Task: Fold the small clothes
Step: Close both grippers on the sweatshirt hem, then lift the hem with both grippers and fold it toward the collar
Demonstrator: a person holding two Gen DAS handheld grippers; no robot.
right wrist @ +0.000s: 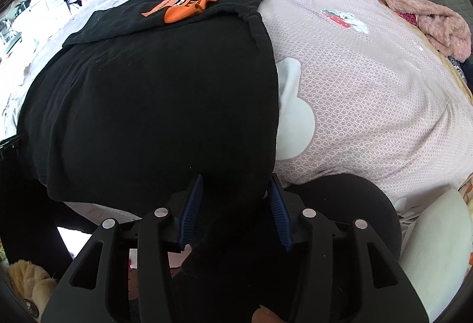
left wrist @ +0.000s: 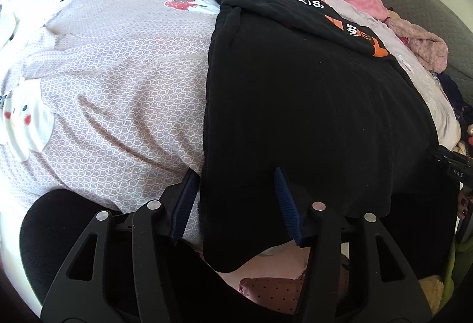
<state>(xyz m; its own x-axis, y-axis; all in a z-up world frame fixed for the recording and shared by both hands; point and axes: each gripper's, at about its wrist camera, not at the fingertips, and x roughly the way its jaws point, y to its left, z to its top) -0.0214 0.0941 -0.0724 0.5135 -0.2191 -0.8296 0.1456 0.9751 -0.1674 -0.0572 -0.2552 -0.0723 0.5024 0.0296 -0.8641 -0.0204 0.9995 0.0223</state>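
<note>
garment [left wrist: 310, 116] black, flat on bed [left wrist: 118, 80], top edge folded | left gripper [left wrist: 236, 178], right gripper [right wrist: 236, 184]: jaws released astride hem | folds left

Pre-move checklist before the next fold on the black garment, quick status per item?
1. Black garment lies spread on the bedspread: ok.
2. Near hem hangs over the bed edge within reach: ok.
3. Left tongs straddle the hem's left corner, pads not pressing: not ok for lifting.
4. Right tongs have fabric between the jaws, no visible pinch: not ok.
5. Folded far end with orange print flat: ok.
6. Layers caught by each tong: cannot tell.
</note>
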